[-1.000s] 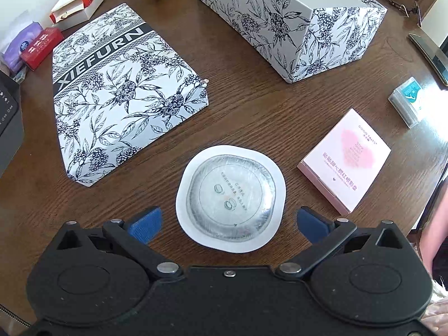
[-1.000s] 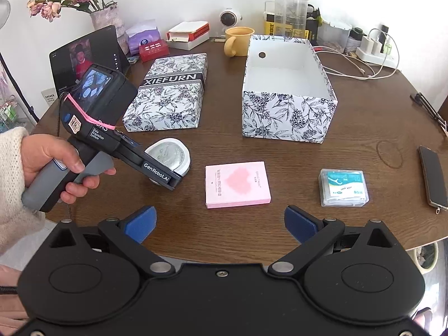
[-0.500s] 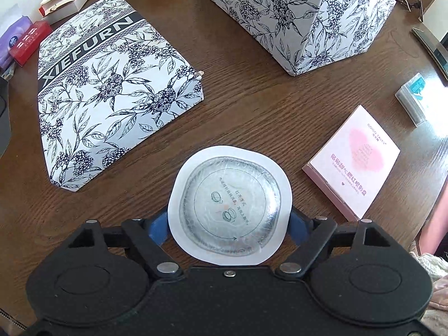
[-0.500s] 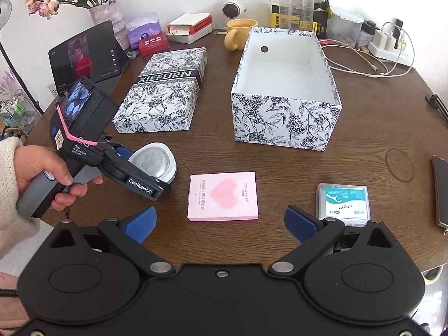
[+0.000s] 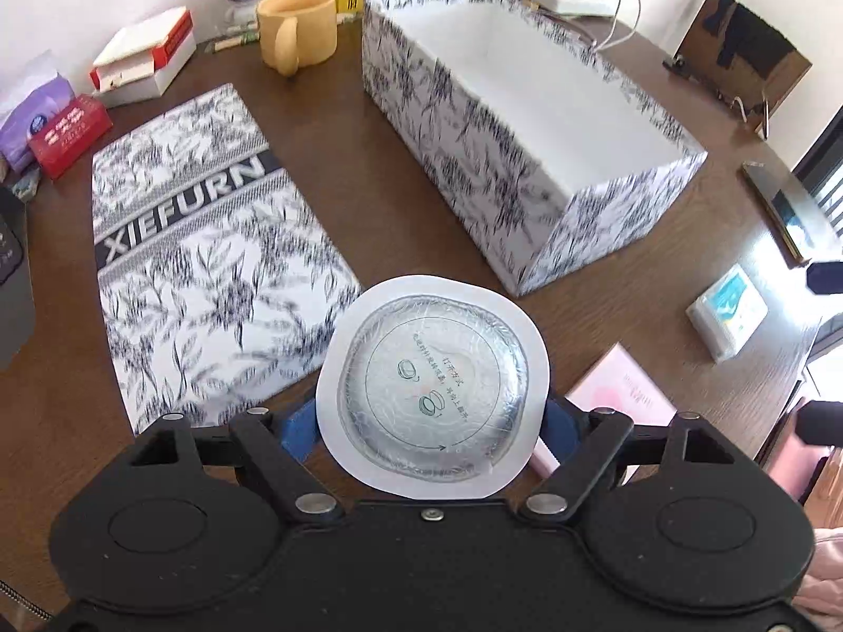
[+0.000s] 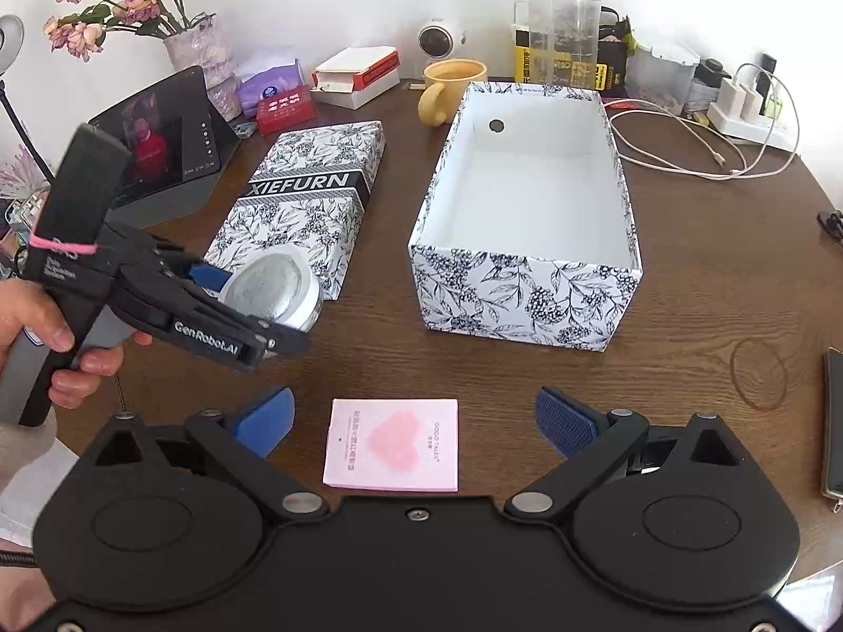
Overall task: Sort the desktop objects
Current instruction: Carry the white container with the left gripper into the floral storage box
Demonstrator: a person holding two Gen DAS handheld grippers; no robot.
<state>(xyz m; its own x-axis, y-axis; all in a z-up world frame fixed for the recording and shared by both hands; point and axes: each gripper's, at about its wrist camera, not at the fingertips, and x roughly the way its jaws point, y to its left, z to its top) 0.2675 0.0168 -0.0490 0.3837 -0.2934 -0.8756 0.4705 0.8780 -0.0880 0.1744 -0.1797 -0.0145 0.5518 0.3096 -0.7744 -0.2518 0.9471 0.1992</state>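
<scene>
left gripper [image 5: 432, 421] clamps the round foil tub [image 5: 433, 387] by its thin rim, up off the table; a tilt could slip it short of the open box [image 5: 532, 121] ahead-right. right gripper [image 6: 413, 416] gapes wide, pink card [image 6: 391, 444] between its fingers

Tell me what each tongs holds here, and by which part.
The left tongs grip the round foil-lidded container by its opposite sides, just under the white rim, lifted off the table. The right tongs are open and hold nothing.
</scene>
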